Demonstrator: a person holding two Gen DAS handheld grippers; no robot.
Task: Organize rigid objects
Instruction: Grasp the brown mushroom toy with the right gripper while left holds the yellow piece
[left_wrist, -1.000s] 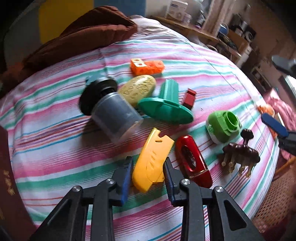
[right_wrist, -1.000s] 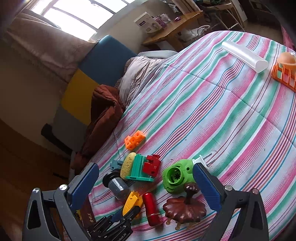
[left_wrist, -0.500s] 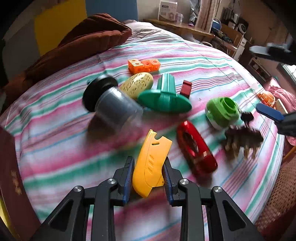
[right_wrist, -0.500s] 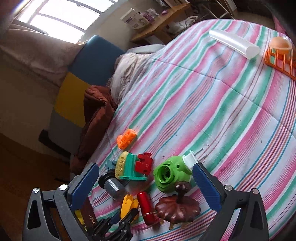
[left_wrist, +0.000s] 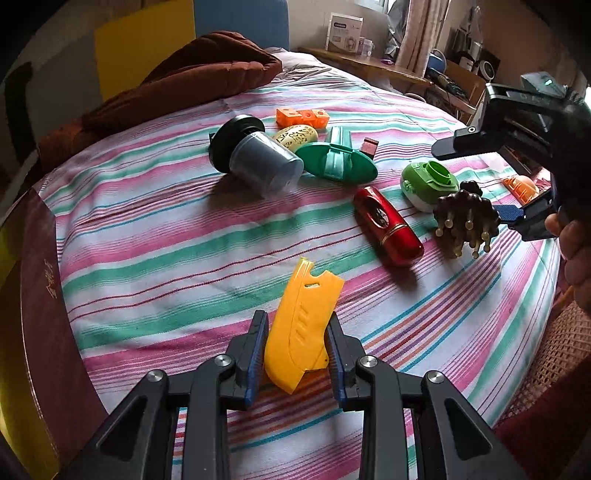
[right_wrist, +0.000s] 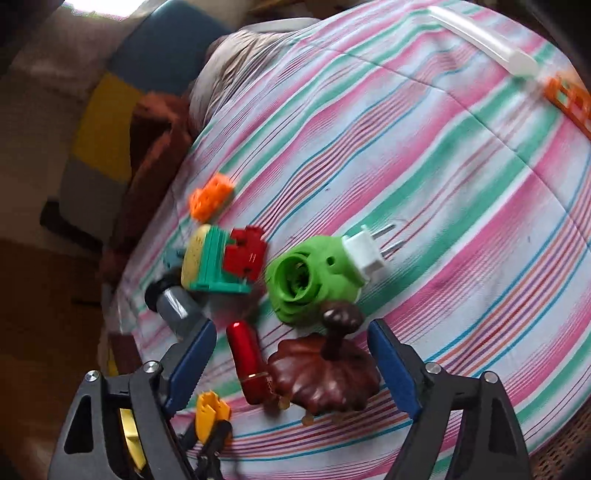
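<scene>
Left claw (left_wrist: 295, 347) clamped on yellow cutter (left_wrist: 301, 328), right claw (right_wrist: 291, 365) narrowing around brown massager (right_wrist: 325, 373), liable to knock red case (right_wrist: 249, 365).

Soft daylight falls evenly on the striped bedspread (left_wrist: 155, 236), casting faint shadows. The left view is sharp; the right is motion-blurred. Fisheye edges bend and darken.
</scene>
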